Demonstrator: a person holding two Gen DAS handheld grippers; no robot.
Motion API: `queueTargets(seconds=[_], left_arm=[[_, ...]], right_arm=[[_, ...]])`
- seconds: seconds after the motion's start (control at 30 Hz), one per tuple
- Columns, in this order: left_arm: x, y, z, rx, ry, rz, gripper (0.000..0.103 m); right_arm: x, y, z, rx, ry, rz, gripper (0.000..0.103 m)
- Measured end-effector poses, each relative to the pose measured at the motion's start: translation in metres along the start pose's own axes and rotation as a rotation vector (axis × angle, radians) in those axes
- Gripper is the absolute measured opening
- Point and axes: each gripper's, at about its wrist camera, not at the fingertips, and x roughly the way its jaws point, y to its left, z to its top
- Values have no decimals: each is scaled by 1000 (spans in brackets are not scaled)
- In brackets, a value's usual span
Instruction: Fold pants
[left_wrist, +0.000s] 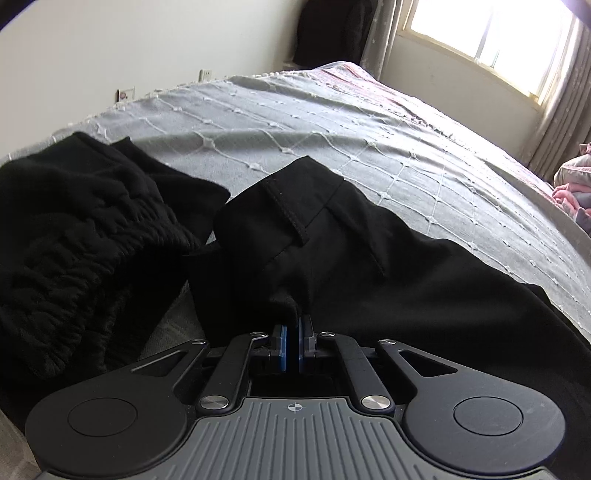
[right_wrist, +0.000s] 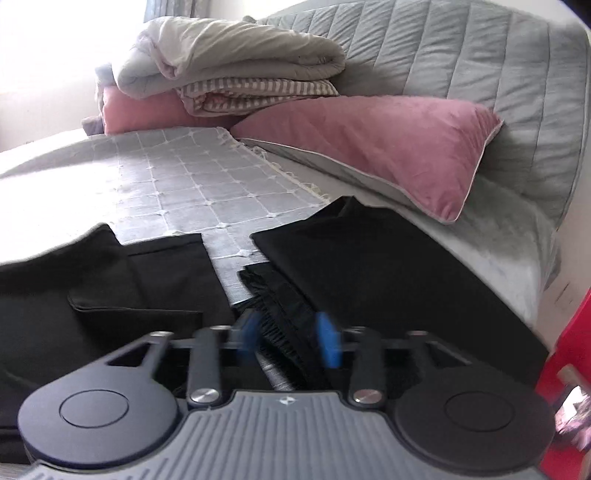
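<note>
- My left tongs (left_wrist: 294, 326) pinch the black pants (left_wrist: 332, 258) at lower centre; bare bed (left_wrist: 295, 122) stretches above.
- My right tongs (right_wrist: 290, 339) gape over a folded black garment (right_wrist: 354, 266), gripping nothing.

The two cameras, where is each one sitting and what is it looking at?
Left wrist: sits on the left tongs, looking across the grey bedspread to a window; its tongs are shut on black pants.
Right wrist: sits on the right tongs, facing pink pillows and the headboard; its tongs are open.
Both show the bedspread and black clothes.
</note>
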Motion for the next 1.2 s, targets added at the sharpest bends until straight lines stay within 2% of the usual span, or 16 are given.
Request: queueTargets(seconds=[0.1,0.17,0.2,0.23,0.27,0.43,0.5,0.6,0.73,0.77,0.87,0.93,1.0,1.03,1.17,1.2], left_arm=[[1,-1,-2,4,0,4,3],[1,-2,-3,9,-2,11,3],[2,-2,-3,14,-4,14,3],[2,-3,-3,16,-3,17,3],[2,-2,-3,11,0,17,3],[-10,0,0,-9,-17,11,3],[-12,-5,-5,23,-18,36,3],[-8,-14,-13,71,8,76,3],[-3,-11,-12,97,56,71,7],[-2,-9,-11,100,64,61,12],[-4,5,-10,53,92,3,15],[-12,15,-10,18,103,-26,20],[-23,21,-10,-6,99,-41,34],[-28,22,-9,-7,91,-46,36],[-48,16,-4,-23,42,-79,36],[-52,10,-2,-18,30,-91,36]], right_arm=[[5,12,-3,-55,30,137,88],[22,23,-8,-100,77,131,88],[30,27,-10,-101,95,107,81],[38,28,-11,-88,112,101,53],[40,29,-10,-53,123,90,34],[-5,6,1,135,34,55,34],[-9,-5,-7,180,64,29,36],[13,-5,-31,155,153,-21,37],[8,-5,-26,196,140,-25,39],[8,-4,-23,196,146,-31,40],[6,-7,-20,176,158,-43,48],[-2,-11,-24,152,147,-47,59],[-9,-14,-28,121,122,-45,61],[-12,-17,-27,100,107,-33,61],[-25,-5,-10,-25,27,-66,62],[-28,0,-5,-56,0,-64,67]])
